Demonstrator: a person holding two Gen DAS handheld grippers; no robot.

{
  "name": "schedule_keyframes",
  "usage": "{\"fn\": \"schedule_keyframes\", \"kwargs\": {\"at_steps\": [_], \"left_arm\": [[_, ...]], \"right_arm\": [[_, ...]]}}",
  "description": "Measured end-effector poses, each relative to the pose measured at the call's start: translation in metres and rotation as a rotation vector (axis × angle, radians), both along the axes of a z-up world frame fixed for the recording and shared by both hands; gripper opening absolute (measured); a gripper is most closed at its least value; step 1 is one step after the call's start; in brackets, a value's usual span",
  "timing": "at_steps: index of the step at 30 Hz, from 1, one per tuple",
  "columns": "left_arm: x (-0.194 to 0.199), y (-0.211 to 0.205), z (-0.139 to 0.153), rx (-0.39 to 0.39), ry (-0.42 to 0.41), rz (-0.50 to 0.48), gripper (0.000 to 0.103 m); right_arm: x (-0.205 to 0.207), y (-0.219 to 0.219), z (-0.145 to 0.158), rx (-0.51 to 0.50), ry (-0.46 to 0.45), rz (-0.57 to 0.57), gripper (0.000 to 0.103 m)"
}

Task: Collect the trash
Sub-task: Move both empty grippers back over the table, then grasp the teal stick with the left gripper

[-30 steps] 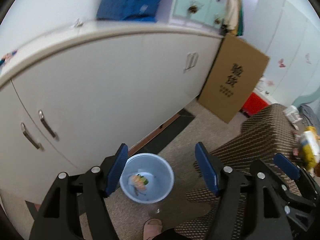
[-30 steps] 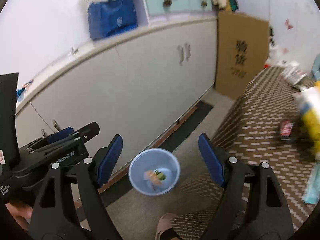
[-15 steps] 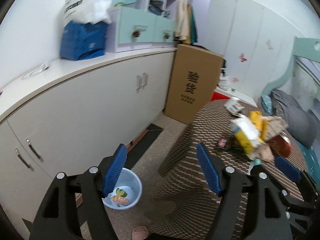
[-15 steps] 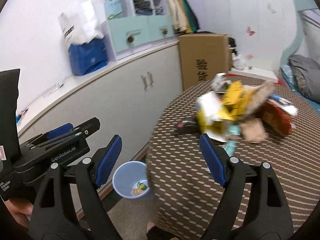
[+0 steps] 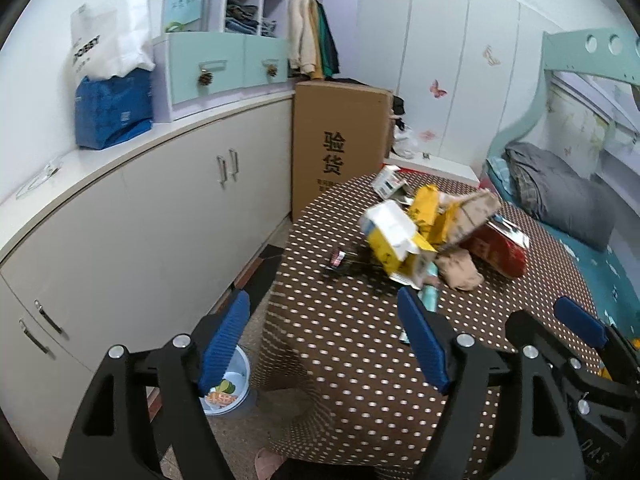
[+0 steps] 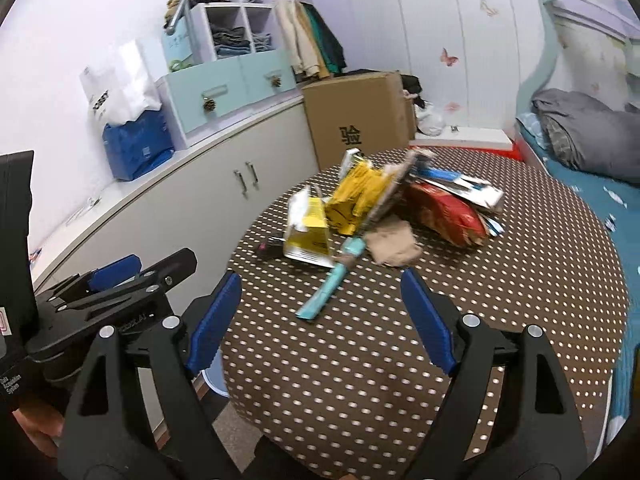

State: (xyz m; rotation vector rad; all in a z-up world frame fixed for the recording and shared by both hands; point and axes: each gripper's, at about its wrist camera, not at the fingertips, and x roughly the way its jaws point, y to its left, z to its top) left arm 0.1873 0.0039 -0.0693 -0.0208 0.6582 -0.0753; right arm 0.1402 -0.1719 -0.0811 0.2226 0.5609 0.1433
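Note:
A heap of trash lies on the brown dotted round table (image 5: 340,344): a yellow carton (image 5: 394,240), a red packet (image 5: 496,248), a tan crumpled piece (image 6: 394,244) and a teal wrapper (image 6: 334,284). A pale blue bin (image 5: 230,386) holding a few scraps stands on the floor at the table's left foot. My left gripper (image 5: 320,296) hangs over the table's near left edge, its jaws opening with nothing between them. My right gripper (image 6: 320,276) is open and empty, short of the teal wrapper and above the table (image 6: 520,288).
Long white cabinets (image 5: 160,208) run along the left wall. A tall cardboard box (image 5: 340,144) stands behind the table. A bed with a grey blanket (image 5: 560,192) lies on the right. A slipper (image 5: 268,462) shows at the bottom edge.
Both views have swung from the bin on the floor up and right onto the table, and the trash heap has come into view. Both grippers stayed empty.

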Motion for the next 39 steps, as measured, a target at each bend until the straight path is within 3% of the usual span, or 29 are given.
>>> {"fn": "schedule_keyframes", "kwargs": {"at_steps": [27,31,34,37,39], "left_arm": [[0.051,-0.072,-0.059,0.084,0.163,-0.132,0.074],[0.065,-0.084,-0.065,0.096,0.188,-0.17,0.067],[0.075,-0.099,-0.075,0.127,0.229,-0.201,0.047],[0.076,-0.107,-0.078,0.127,0.237,-0.231,0.016],[0.07,-0.112,-0.072,0.13,0.213,-0.248,0.013]], "right_arm": [[0.031,-0.079,-0.06,0.048,0.143,-0.13,0.081],[0.038,-0.083,-0.065,0.054,0.16,-0.136,0.081],[0.044,-0.087,-0.069,0.06,0.17,-0.141,0.081],[0.049,-0.087,-0.07,0.069,0.177,-0.139,0.081],[0.051,-0.086,-0.068,0.069,0.181,-0.134,0.081]]}}
